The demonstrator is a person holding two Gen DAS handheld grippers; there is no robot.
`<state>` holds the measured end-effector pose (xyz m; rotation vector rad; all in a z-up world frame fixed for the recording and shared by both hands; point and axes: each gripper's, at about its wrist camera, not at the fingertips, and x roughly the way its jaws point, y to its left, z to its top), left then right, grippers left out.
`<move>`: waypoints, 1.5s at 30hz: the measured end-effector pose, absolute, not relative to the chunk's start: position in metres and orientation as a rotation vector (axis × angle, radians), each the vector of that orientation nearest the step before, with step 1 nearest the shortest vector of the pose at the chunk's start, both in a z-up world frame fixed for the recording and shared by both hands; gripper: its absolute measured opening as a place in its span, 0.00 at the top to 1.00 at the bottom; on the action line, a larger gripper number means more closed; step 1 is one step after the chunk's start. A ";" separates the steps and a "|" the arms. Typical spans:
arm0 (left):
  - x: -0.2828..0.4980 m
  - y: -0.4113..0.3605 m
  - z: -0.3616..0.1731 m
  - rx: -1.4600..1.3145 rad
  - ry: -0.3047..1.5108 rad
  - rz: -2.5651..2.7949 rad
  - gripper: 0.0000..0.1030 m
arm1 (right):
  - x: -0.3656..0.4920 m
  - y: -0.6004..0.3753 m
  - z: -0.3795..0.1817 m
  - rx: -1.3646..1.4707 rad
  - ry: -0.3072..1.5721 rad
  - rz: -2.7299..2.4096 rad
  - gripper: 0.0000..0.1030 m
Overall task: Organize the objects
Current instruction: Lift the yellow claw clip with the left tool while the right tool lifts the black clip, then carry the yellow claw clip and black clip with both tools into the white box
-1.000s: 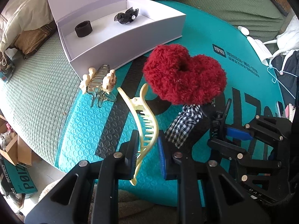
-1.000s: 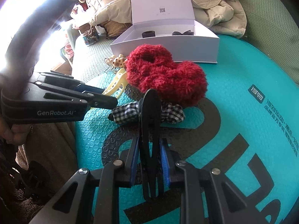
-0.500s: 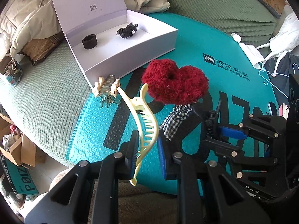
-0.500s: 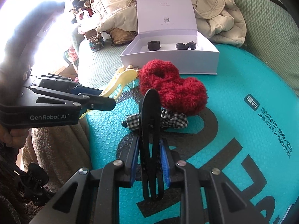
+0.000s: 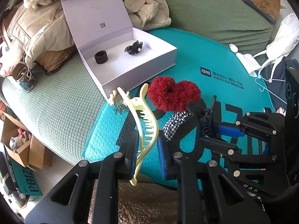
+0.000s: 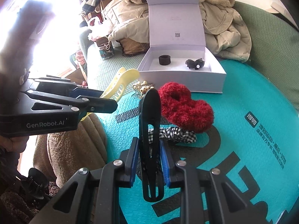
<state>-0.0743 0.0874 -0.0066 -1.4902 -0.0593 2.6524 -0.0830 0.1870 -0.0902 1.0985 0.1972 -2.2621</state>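
Note:
My left gripper [image 5: 147, 149] is shut on a pale yellow claw clip [image 5: 144, 119], held above the teal mat [image 5: 205, 56]. My right gripper [image 6: 149, 158] is shut on a black hair clip [image 6: 150, 123], also held above the mat. The open white box [image 5: 149, 63] lies at the back, with a black hair band [image 5: 101, 57] and a black bow [image 5: 133, 47] in it. A red fluffy scrunchie [image 5: 173, 96], a checkered scrunchie [image 5: 173, 123] and a beige claw clip [image 5: 117, 100] lie on the mat before the box. The left gripper [image 6: 104, 102] also shows in the right wrist view.
Beige jackets [image 6: 224, 26] are piled behind the box on the green bed cover [image 5: 56, 102]. A small jar [image 5: 24, 78] stands at the left. Cardboard boxes [image 5: 22, 153] lie on the floor left of the bed. White hangers [image 5: 261, 69] lie at the right.
Both grippers have risen and pulled back from the mat with their clips held. The box and the scrunchies now look smaller and farther off.

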 end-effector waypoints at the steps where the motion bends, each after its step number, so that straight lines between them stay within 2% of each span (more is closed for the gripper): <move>1: -0.072 0.087 -0.003 -1.482 -0.057 2.660 0.82 | -0.083 0.186 -0.086 1.092 0.203 -2.267 0.79; 25: -0.058 0.070 0.068 -1.338 -0.012 2.780 0.82 | -0.093 0.172 -0.014 0.904 0.302 -2.313 0.79; 45: -0.144 0.045 0.034 -1.439 -0.036 2.697 0.82 | -0.171 0.154 -0.037 0.960 0.280 -2.279 0.79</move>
